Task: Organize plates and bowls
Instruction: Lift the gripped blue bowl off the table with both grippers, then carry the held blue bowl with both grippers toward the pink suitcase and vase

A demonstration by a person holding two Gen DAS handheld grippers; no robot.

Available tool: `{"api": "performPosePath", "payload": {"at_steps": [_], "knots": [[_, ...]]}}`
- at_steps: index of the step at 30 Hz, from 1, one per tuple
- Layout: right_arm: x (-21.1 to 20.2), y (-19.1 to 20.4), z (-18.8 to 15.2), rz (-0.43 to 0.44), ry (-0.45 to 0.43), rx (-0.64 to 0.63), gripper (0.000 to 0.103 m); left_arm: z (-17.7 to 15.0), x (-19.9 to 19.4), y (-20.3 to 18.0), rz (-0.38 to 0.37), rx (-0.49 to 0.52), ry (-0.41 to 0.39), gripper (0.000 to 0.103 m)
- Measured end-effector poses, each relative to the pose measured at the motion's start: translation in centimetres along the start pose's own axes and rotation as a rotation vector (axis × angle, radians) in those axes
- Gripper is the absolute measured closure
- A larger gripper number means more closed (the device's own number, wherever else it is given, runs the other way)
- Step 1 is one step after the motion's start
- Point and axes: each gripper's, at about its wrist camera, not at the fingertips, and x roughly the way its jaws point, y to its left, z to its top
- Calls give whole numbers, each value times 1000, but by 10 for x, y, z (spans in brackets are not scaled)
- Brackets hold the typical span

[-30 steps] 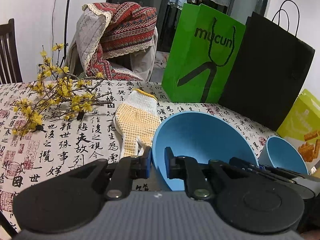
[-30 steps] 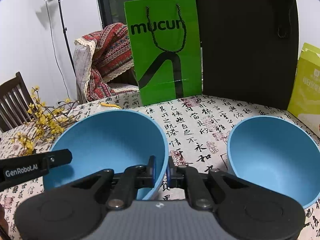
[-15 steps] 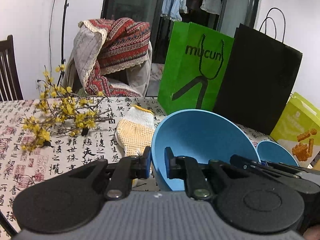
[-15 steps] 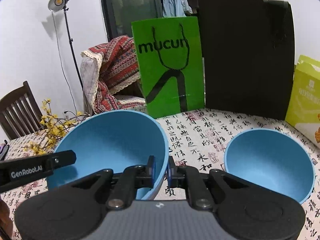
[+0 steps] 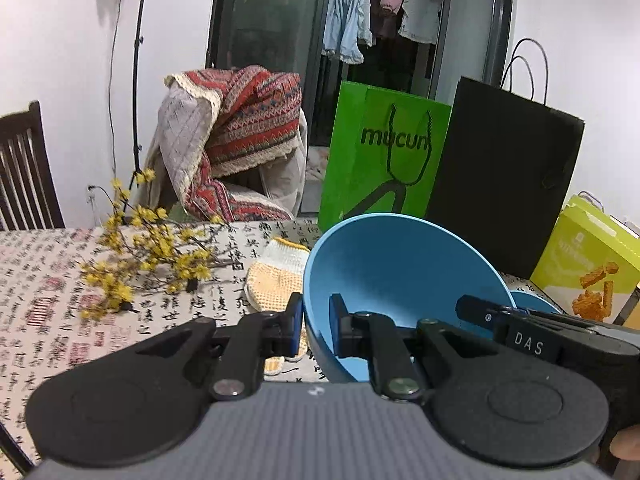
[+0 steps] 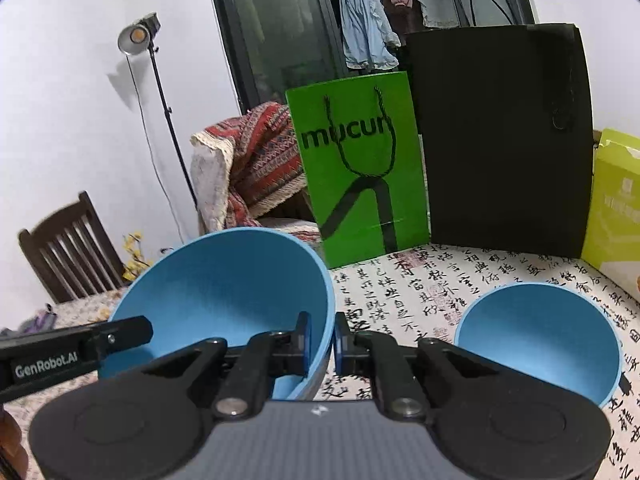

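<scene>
Blue plastic bowl (image 5: 400,276) up off the calligraphy-print tablecloth (image 6: 420,292), pinched by both my tongs.
Left gripper (image 5: 316,320) and right gripper (image 6: 322,338) clamp opposite rims; smaller blue bowl (image 6: 540,336) sits apart, bare cloth between.

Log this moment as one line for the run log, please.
left tool: shut on big blue bowl rim | right tool: shut on opposite rim | bowl: off the table | small blue bowl: on tablecloth
</scene>
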Motion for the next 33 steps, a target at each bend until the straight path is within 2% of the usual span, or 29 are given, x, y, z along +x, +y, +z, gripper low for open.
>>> {"api": "performPosePath", "payload": {"at_steps": [8, 17, 33], "knots": [[-38, 14, -7, 22, -12, -18, 93, -9, -50, 1, 14, -12, -45, 89], [-79, 36, -23, 46, -34, -14, 93, -26, -95, 13, 32, -41, -57, 89], [-125, 76, -58, 53, -57, -31, 93, -53, -152, 39, 50, -66, -99, 89]]}}
